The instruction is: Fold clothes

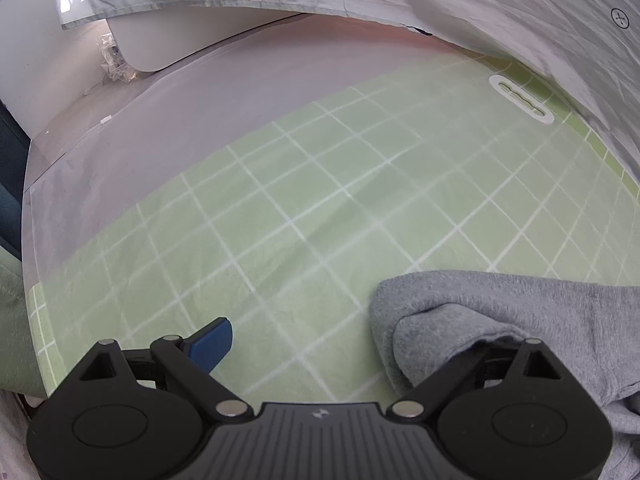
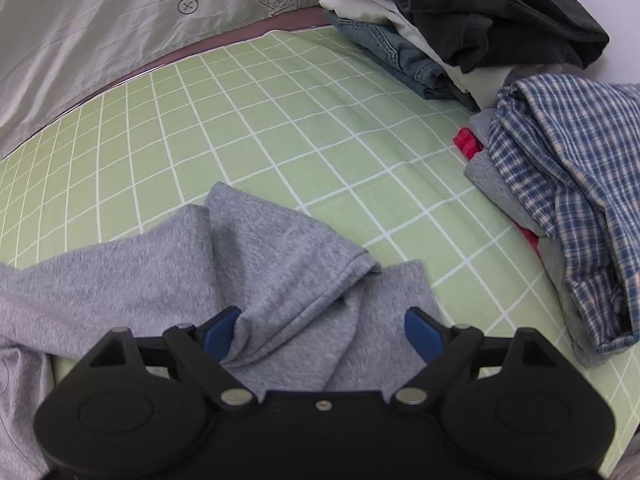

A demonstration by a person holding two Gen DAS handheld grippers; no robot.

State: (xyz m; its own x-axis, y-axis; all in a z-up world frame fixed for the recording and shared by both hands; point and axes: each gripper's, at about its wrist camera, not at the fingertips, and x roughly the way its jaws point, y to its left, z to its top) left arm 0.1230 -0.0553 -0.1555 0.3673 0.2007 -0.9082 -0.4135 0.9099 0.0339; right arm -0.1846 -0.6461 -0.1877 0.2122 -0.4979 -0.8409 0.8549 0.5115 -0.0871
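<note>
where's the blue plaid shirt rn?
Right wrist view, right side: the crumpled blue plaid shirt lies on the green grid mat, just below the stack of folded clothes.

The left gripper (image 1: 344, 344), a black two-finger claw with blue pads, sits low at the bottom of its own view with its jaws spread wide. One blue pad (image 1: 212, 344) shows on the left side, bare and angled inward. The opposite finger is hidden under a fold of grey knit fabric (image 1: 500, 312) draped over that side of the claw, so its pad cannot be seen.

The right gripper (image 2: 322, 336), of the same black build, also stands with its jaws apart. Both blue pads (image 2: 422, 336) are visible, one on each side. Grey fabric lies bunched between them, against the left pad and short of the right one.
</note>
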